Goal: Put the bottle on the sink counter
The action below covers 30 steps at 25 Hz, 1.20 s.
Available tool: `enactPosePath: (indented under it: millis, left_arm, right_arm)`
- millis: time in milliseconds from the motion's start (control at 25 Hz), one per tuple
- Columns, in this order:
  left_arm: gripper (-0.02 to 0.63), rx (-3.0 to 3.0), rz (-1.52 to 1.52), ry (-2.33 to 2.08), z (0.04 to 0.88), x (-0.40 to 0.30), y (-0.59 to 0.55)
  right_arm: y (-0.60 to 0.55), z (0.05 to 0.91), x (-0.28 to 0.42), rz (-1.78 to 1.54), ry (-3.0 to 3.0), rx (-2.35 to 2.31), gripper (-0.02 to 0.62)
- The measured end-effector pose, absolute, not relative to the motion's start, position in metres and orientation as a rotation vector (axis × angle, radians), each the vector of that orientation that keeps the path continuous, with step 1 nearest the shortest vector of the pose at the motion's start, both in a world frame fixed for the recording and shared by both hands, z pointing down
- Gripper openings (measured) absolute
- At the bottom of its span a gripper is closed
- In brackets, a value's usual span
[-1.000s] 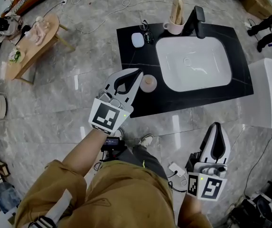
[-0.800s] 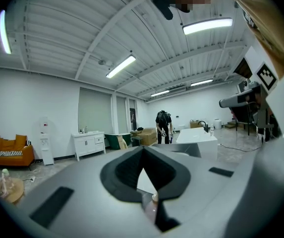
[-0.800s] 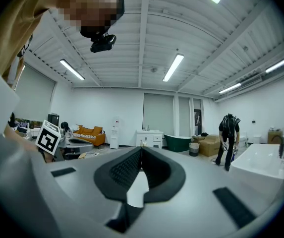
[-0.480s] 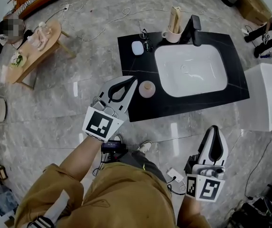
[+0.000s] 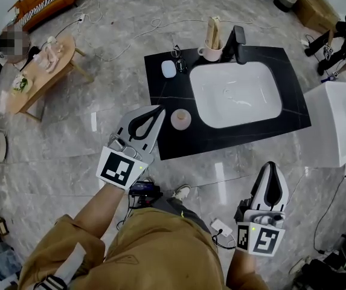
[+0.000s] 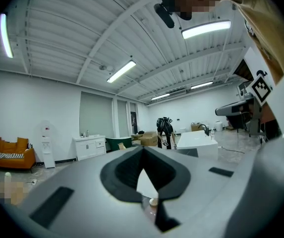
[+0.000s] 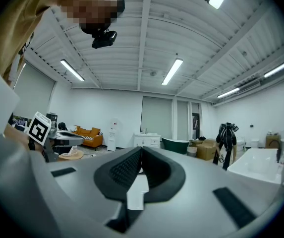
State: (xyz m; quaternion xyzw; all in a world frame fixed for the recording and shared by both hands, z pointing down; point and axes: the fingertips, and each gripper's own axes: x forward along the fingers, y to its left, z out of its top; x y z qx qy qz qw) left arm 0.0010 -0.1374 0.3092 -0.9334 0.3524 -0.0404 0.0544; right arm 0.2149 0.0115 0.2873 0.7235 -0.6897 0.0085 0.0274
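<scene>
A grey marble floor (image 5: 70,150) fills the head view, with loose cables trailing across its far side. The person stands on it in tan clothing (image 5: 160,246), 1 gripper in each hand.

Ahead of the person is the black sink counter (image 5: 221,135), with a white basin (image 5: 236,94) sunk into its middle and right part. A white unit (image 5: 336,122) stands just beside the counter's right end. Well apart, at the far left, is a low wooden table (image 5: 43,71) with small things lying on it.

The left gripper (image 5: 160,109) points toward the counter's front left corner. Its 2 jaws are pressed together with nothing between them, as the left gripper view confirms (image 6: 142,150). The right gripper (image 5: 270,165) hangs lower in the picture, over the floor and short of the counter's front edge. In the right gripper view (image 7: 142,148) its jaws also meet and hold nothing.

A black tap (image 5: 239,41) stands behind the basin. To its left is a pale cup (image 5: 211,52) holding upright wooden pieces.

The bottle (image 5: 180,118) stands on the counter's front left part. From above it shows as a round beige top, between the left gripper's tip and the basin, just beside both and free of the jaws.

A small white rounded thing (image 5: 168,69) lies near the counter's back left corner.
</scene>
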Motion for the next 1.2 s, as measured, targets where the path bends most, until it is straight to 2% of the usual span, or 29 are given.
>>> enactPosePath:
  millis: [1200]
  left_arm:
    - [0.003, -2.751, -0.088, 1.181, 0.257, -0.056, -0.107]
  right_arm:
    - [0.033, 0.256, 0.229, -0.085, -2.114, 2.276, 0.005]
